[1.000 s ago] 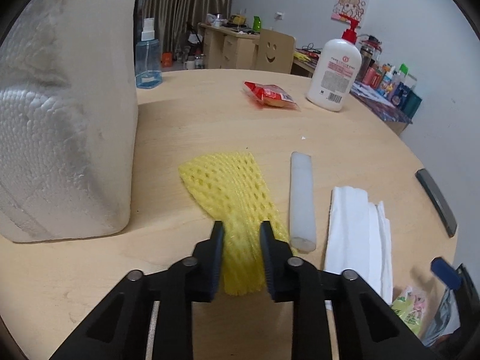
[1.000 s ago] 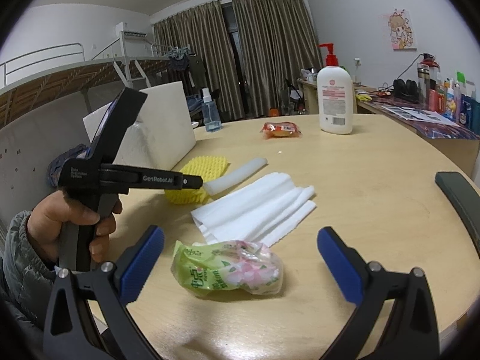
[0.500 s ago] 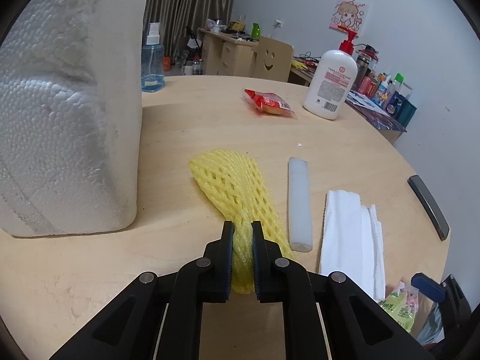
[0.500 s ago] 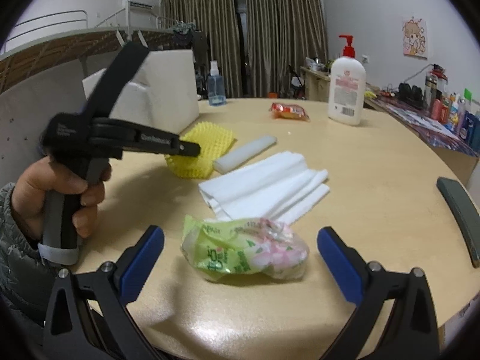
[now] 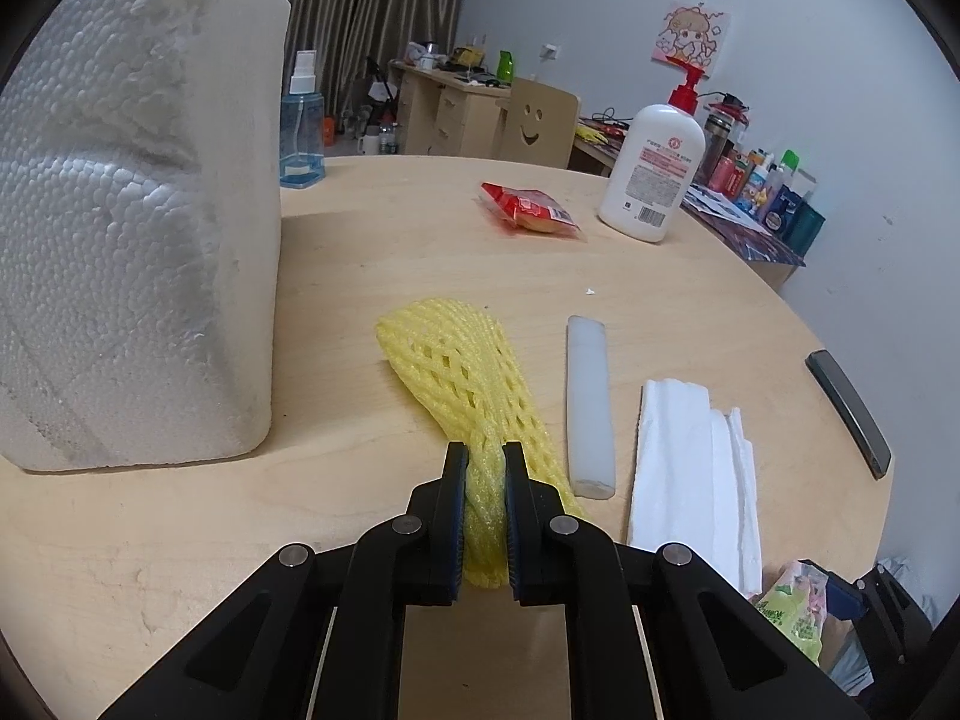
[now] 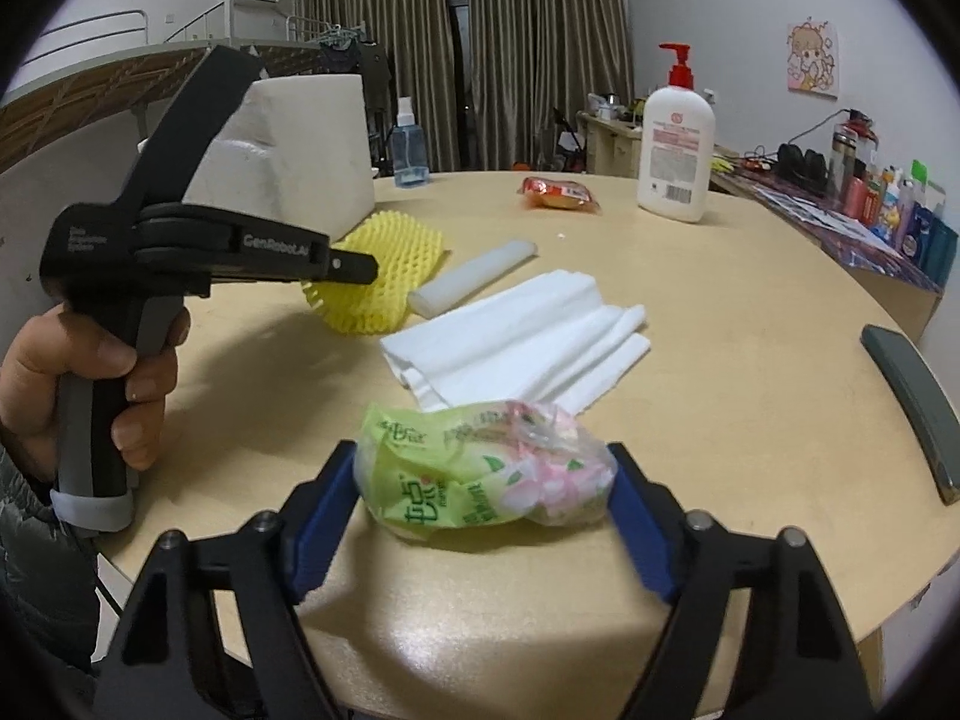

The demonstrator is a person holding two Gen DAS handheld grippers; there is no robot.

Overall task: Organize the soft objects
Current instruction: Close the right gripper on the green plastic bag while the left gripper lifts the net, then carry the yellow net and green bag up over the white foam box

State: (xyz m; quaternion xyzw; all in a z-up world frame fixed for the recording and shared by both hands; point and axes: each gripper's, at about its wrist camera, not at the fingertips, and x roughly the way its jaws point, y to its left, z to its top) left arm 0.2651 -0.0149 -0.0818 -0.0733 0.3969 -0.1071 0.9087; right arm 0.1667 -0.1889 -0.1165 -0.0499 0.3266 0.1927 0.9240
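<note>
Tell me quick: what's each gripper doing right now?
Left gripper: shut on the yellow foam net, pinching its near end.
Right gripper: jaws around the green tissue pack, pads at its sides; firm grasp cannot be told.
</note>
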